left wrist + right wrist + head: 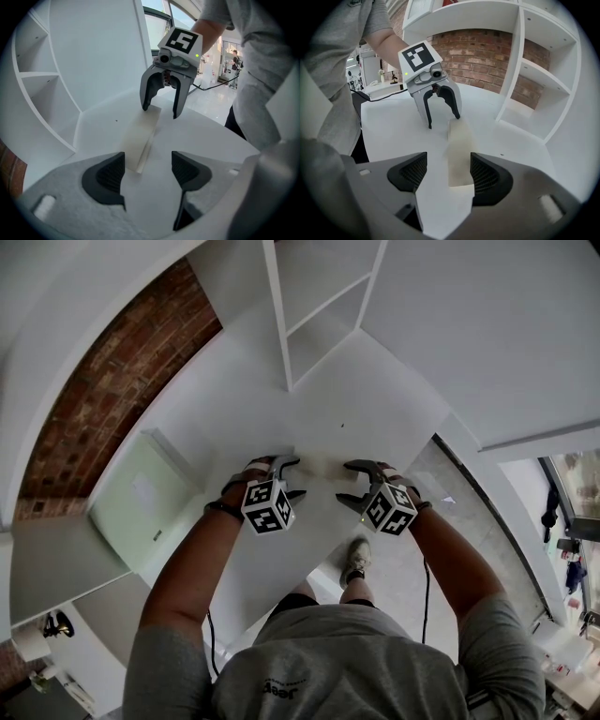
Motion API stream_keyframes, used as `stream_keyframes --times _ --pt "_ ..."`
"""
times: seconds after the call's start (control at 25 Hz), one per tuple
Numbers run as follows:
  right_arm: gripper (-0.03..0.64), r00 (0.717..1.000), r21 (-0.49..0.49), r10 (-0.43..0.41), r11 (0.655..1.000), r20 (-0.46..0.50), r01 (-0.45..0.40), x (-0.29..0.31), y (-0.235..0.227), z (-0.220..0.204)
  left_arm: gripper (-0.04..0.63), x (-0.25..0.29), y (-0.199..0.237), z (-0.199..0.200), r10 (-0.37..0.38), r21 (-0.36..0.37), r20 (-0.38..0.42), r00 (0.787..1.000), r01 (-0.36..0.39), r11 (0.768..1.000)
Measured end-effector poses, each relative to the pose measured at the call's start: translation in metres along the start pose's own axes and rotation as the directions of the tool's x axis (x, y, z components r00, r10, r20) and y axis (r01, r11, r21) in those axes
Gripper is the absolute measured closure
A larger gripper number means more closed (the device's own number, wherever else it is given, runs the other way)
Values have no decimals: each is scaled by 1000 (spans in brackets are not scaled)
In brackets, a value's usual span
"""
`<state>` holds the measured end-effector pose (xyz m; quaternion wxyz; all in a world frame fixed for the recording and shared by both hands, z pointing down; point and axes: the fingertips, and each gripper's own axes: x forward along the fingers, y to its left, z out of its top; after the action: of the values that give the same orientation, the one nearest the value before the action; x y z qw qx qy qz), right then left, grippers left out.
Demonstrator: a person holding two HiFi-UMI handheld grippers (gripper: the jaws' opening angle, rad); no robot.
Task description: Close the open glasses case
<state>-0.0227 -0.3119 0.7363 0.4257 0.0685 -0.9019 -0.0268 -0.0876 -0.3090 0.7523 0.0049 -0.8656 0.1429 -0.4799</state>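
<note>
The glasses case (319, 465) is a long, pale cream box lying on the white table (375, 399) between my two grippers. It looks low and flat, and I cannot tell whether its lid is fully down. My left gripper (287, 474) stands at its left end and my right gripper (360, 486) at its right end. In the left gripper view the case (140, 140) ends beside the left pad (110, 178), clear of the other pad, jaws open. In the right gripper view the case (459, 150) lies along the right pad (488, 176), with a gap to the left pad.
A white shelf unit (319, 315) stands at the back of the table, with a brick wall (112, 390) to the left. A pale green panel (141, 498) lies left of my arms. The table's edge and the floor (450, 493) are to the right.
</note>
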Motion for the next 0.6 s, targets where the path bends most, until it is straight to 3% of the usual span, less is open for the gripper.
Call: stream_keyframes --times 0.32,0.6 --pt "318 991 102 -56 994 122 44 -33 -14 34 270 -36 4 43 10 -122 159 987 10 992" --pt "358 962 213 -128 974 241 77 -94 -25 67 312 -93 7 98 93 -245 316 944 -13 970"
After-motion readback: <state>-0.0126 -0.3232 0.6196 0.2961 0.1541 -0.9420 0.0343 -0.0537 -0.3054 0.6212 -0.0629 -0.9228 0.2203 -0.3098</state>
